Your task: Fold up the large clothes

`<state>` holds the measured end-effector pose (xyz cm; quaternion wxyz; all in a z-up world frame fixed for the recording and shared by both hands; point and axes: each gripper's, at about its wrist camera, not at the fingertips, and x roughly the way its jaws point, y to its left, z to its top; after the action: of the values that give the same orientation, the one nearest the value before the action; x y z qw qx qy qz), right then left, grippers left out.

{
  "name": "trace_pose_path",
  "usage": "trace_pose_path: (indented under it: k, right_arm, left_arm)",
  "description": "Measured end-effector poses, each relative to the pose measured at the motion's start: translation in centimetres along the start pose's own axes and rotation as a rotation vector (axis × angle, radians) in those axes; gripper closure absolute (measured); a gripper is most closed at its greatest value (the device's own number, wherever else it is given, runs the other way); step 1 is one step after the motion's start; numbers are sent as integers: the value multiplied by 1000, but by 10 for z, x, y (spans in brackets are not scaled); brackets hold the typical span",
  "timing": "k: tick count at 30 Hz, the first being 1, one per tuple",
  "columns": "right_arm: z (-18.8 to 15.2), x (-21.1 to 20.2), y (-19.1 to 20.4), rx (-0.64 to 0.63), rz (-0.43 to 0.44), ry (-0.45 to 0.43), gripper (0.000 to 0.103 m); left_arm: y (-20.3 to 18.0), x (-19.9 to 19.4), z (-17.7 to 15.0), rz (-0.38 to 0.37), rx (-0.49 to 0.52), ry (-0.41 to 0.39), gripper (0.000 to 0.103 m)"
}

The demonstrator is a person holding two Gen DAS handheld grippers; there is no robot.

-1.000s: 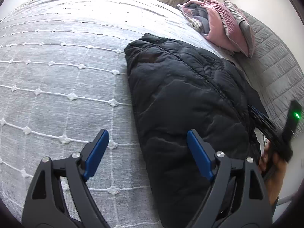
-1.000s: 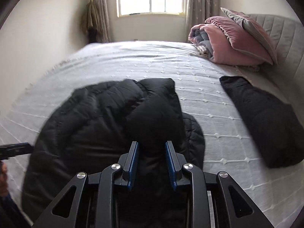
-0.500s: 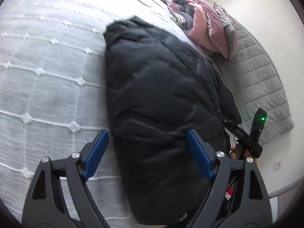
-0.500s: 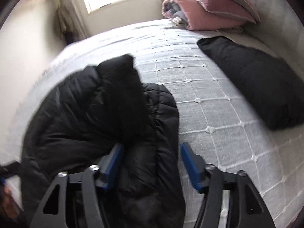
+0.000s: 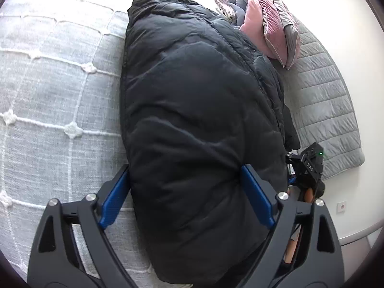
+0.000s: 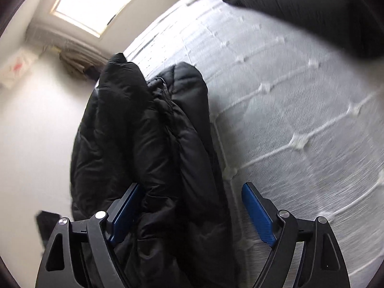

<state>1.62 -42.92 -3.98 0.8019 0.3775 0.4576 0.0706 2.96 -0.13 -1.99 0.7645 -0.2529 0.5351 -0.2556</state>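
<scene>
A black puffer jacket [image 5: 196, 110] lies folded lengthwise on the grey-white bedspread [image 5: 60, 76]. My left gripper [image 5: 186, 192] straddles its near end, jaws wide and still opening, the padding bulging between the blue pads [image 5: 115, 194]. In the right wrist view the same jacket [image 6: 148, 129] runs away from my right gripper [image 6: 192, 213]. Its jaws are opening too: the jacket's edge lies against the left pad [image 6: 126, 206], the right pad stands free over the bedspread [image 6: 300, 110]. The right gripper's black body [image 5: 310, 165] shows beyond the jacket.
Pink and grey cushions [image 5: 264, 24] lean on a grey quilted headboard [image 5: 324, 91]. A second black garment [image 6: 312, 4] lies farther up the bed. A bright window [image 6: 100, 2] and a pale wall are at the left of the right wrist view.
The right gripper, shut on a fold of the jacket a second ago, has opened, let it go, rolled and dropped lower. The left gripper has closed in, so the jacket now lies between its jaws.
</scene>
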Motion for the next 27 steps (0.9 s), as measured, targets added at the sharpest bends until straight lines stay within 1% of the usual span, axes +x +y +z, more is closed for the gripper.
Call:
trace_pose_path:
  k: [3,6,9,14,17,19,20,22,25,27]
  right_arm:
    - [3,4,-4,2,28,19,18]
    - [-3,8,1,-21,48,41,18]
    - [-9,12,10,-61,46,60,18]
    - [-24,19,18,-85,54,79,22]
    - [-29,21,27,-124,43,72,30]
    - [-32,14,34,-147,40,56,43]
    - [-32,13,37,-156,35,49,46]
    - [-36,10,44,-176,25,28,58]
    - [-37,12,49,-202,12,1,66]
    - [-49,7,53,-245,-1,-24,70]
  left_arm:
    - [2,0,-3,-10,-6,-3,12]
    - [3,5,-9,-17,-10,7,11]
    - [-5,7,-10,13,20,-9,11]
    - [-10,9,-13,46,55,-22,10]
    - [-13,12,-12,73,83,-10,10]
    - [-19,14,-10,96,107,-15,12]
    - [-22,14,-11,113,118,-26,15]
    - [-26,14,-11,130,127,-40,18]
    - [-31,14,-10,148,147,-56,25]
    - [-34,11,-10,161,162,-68,34]
